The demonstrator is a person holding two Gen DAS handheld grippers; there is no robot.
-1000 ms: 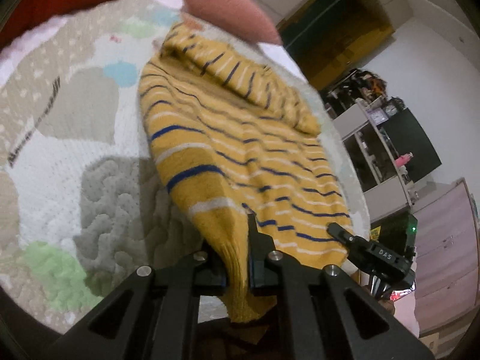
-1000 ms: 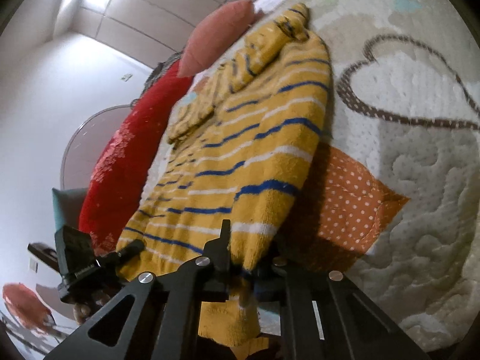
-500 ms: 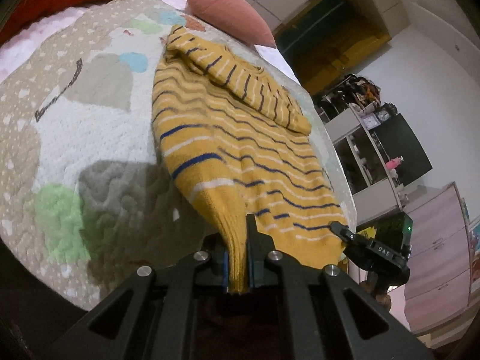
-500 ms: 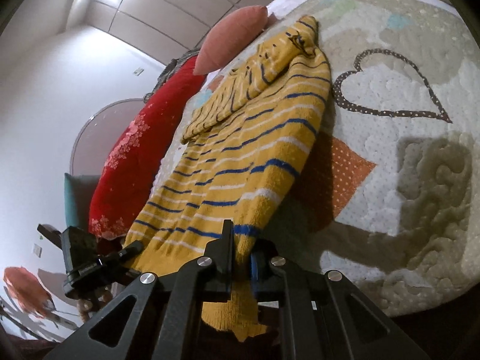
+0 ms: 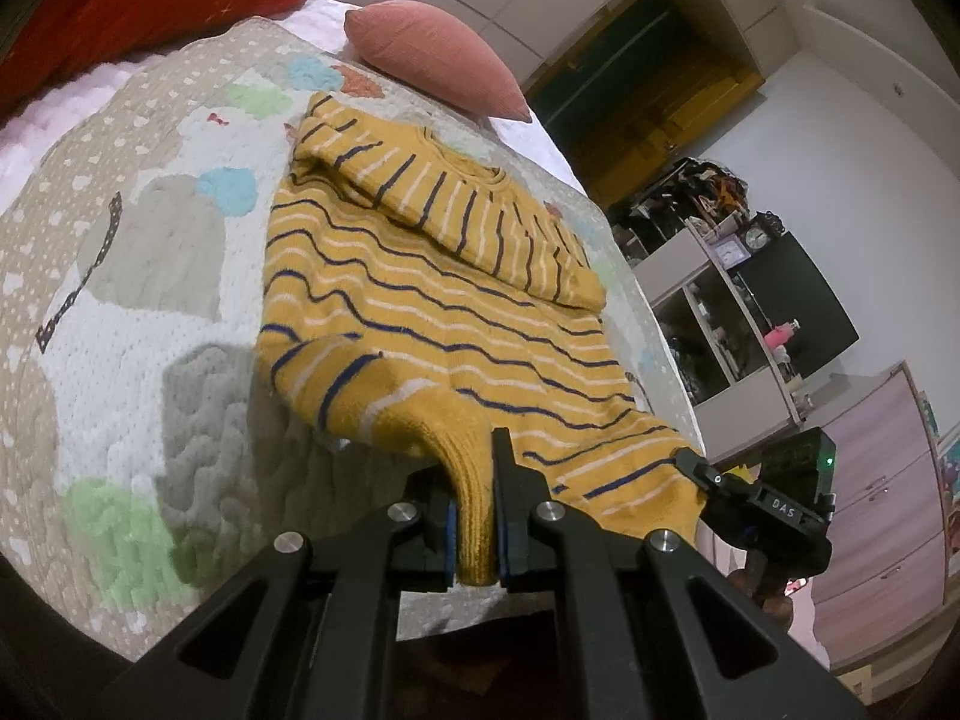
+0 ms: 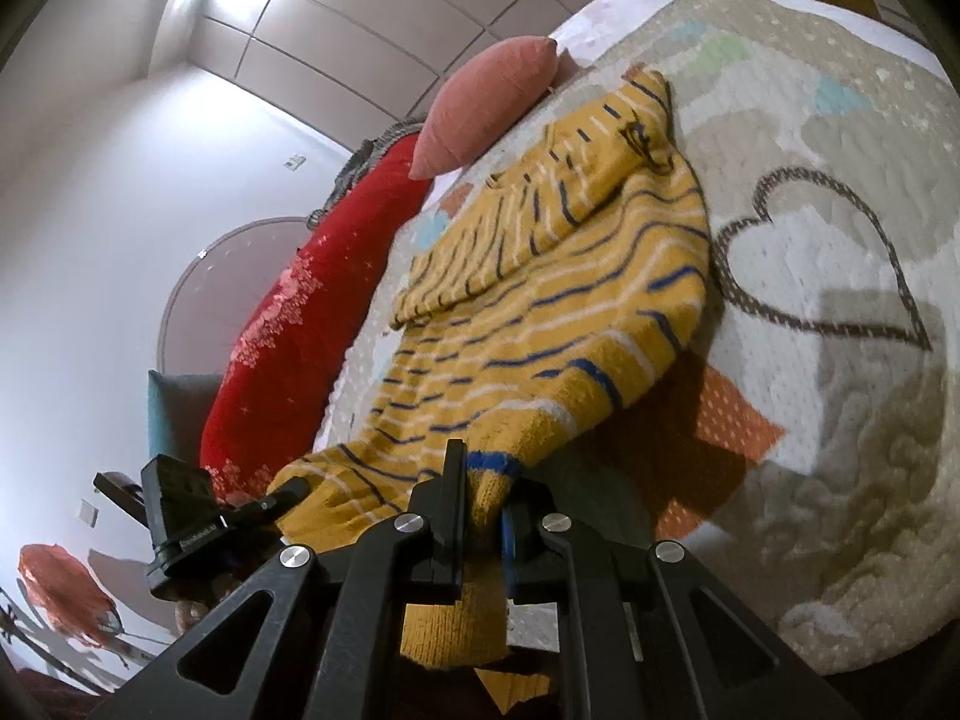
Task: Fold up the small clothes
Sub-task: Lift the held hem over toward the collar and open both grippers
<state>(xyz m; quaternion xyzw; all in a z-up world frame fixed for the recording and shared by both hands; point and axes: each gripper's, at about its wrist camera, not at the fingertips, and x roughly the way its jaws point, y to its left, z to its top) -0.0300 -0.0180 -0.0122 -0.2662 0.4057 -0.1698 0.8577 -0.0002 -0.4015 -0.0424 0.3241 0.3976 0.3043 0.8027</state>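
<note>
A small yellow sweater (image 5: 432,312) with navy and white stripes lies on a patchwork quilt (image 5: 108,324), its sleeves folded across the chest. My left gripper (image 5: 477,516) is shut on the sweater's left hem corner, lifted off the quilt. My right gripper (image 6: 483,516) is shut on the right hem corner of the sweater (image 6: 540,324). Each gripper shows in the other's view: the right gripper (image 5: 756,510) in the left wrist view, the left gripper (image 6: 198,522) in the right wrist view. The lower hem hangs raised between them.
A pink cushion (image 5: 438,60) and a red pillow (image 5: 150,0) lie at the bed's far end. The quilt (image 6: 828,276) continues right of the sweater. Shelves and a cabinet (image 5: 750,312) stand beyond the bed's right side.
Both grippers have drawn back and up with the hem corners. The lower part of the sweater has lifted off the quilt and bunches near the left gripper.
</note>
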